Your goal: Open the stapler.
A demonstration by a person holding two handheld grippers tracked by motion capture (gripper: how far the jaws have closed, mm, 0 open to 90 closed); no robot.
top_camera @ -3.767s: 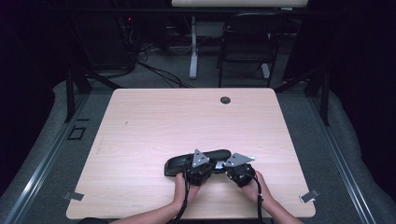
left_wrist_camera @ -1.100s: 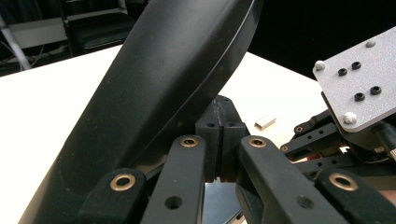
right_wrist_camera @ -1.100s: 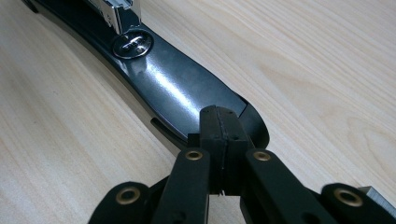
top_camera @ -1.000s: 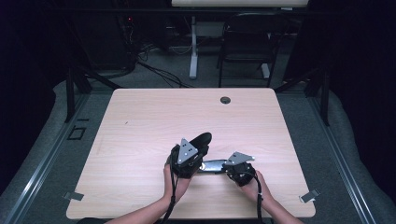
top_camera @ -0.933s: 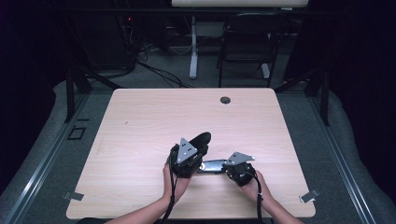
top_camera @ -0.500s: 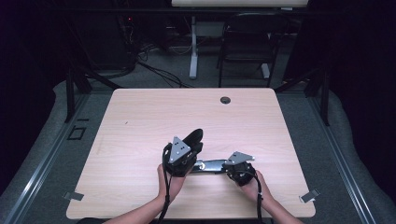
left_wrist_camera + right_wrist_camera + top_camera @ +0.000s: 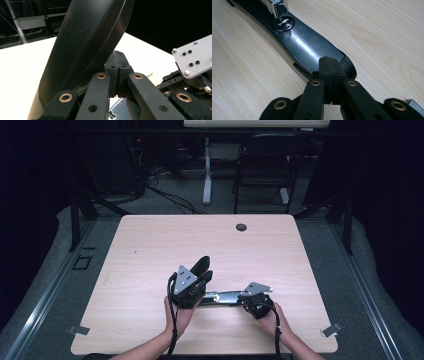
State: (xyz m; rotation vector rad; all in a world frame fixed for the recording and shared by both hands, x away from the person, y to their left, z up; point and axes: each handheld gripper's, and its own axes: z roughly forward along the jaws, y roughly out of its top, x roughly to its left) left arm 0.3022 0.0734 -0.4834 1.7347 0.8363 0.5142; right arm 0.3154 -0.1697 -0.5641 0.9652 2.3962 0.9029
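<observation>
A black stapler lies on the wooden table (image 7: 150,250) in front of the person, swung open. Its base (image 7: 226,297) (image 7: 304,47) rests flat, with the round anvil (image 7: 284,23) and the silver magazine (image 7: 274,6) showing. The black top cover (image 7: 202,266) (image 7: 82,42) stands tilted up and away. My left gripper (image 7: 202,279) (image 7: 117,65) is shut, its tips against the raised cover's underside, nothing between the pads. My right gripper (image 7: 241,298) (image 7: 330,66) is shut too, its tips pressed on the base's near end.
A cable hole (image 7: 241,227) sits near the table's far edge. Beyond the table stand a dark chair (image 7: 265,165) and a white desk leg (image 7: 207,175), with cables on the floor. The table's left and far parts are bare wood.
The stapler lay closed and flat at first. The left gripper has since lifted the top cover, and over the last second it shifted slightly left with the cover. The right gripper stayed put.
</observation>
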